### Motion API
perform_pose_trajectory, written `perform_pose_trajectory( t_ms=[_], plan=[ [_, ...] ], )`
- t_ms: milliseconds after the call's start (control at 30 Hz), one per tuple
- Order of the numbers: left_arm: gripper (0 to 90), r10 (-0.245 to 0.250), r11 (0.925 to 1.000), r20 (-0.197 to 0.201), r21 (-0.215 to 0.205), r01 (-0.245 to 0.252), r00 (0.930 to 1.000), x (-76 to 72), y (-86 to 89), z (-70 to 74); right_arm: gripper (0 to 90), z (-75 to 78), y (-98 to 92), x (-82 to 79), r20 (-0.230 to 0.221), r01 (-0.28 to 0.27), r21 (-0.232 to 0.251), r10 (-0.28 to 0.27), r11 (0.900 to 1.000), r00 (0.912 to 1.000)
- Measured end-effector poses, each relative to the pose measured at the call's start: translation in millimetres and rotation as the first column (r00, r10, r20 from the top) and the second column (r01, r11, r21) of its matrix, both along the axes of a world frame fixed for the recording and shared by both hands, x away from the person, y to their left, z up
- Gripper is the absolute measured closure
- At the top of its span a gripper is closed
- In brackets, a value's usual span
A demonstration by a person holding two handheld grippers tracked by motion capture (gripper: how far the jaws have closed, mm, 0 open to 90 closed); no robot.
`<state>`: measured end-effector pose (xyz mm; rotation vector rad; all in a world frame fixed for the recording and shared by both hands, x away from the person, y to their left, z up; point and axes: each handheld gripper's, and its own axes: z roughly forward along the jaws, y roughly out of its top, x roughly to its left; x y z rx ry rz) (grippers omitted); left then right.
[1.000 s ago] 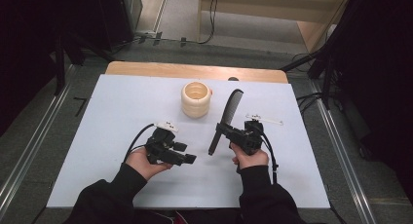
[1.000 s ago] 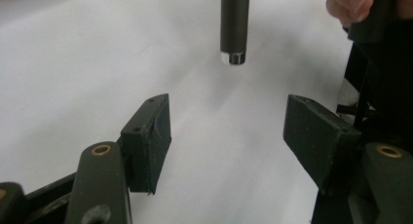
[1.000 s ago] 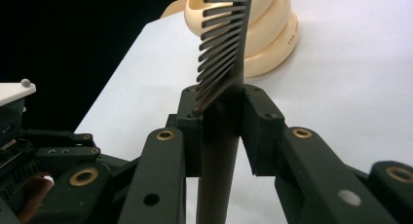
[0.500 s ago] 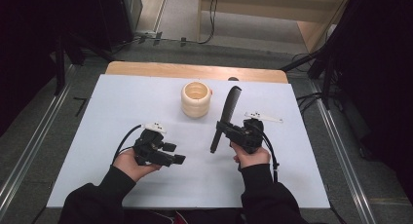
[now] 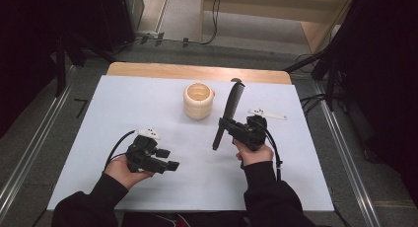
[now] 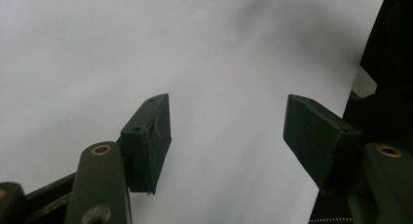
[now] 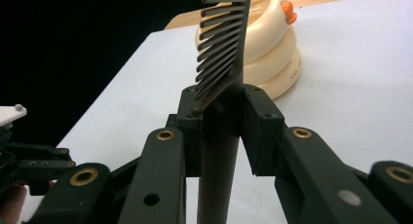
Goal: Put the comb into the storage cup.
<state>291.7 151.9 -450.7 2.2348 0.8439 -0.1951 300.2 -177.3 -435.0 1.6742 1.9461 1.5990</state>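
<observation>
In the right gripper view, the right hand-held gripper (image 7: 221, 117) is clamped on a long black plastic comb (image 7: 221, 48), near where the teeth begin; the teeth rise in front of a cream ribbed round cup (image 7: 272, 53) that stands just beyond the jaws. This view shows a small orange spot on the cup's rim; from above it cannot be made out. The high view shows the whole comb (image 5: 227, 113): its far tip passes just beside the cup (image 5: 198, 100), its near end hangs below the right hand-held gripper (image 5: 226, 127).

The left hand-held gripper (image 6: 226, 131) has its jaws wide apart over the bare white desk (image 6: 146, 44). In the high view it (image 5: 170, 165) is well apart from the comb, and its opening is hard to see. The upper end of the comb is cut off in the right gripper view.
</observation>
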Motion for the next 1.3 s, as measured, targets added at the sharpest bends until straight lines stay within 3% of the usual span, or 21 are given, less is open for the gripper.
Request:
perform_pose_trajectory(
  t_ms=[467, 833, 967, 1300],
  plan=[
    [30.9, 0.030, 0.9996, -0.007, -0.001, -0.030, 0.9995, -3.6, 17.0, -1.5, 69.8, 5.2, 12.9, 15.2, 0.000, -0.041, 0.006, 0.041, 0.999, 0.9992],
    [31.0, 0.039, 0.9992, -0.008, 0.008, -0.039, 0.9992, -6.7, 25.3, -3.1, 69.8, 15.9, 15.3, 31.1, 0.014, -0.045, -0.006, 0.045, 0.999, 0.9989],
    [31.1, 0.041, 0.9992, -0.011, 0.006, -0.041, 0.9991, -7.3, 27.7, -3.5, 69.8, 22.1, 16.2, 39.3, 0.009, -0.046, 0.024, 0.046, 0.999, 0.9989],
    [31.1, 0.045, 0.9989, -0.010, 0.009, -0.045, 0.9989, -7.4, 31.4, -4.0, 69.8, 31.9, 18.4, 57.1, 0.020, -0.027, 0.016, 0.027, 1.000, 0.9994]
  ],
)
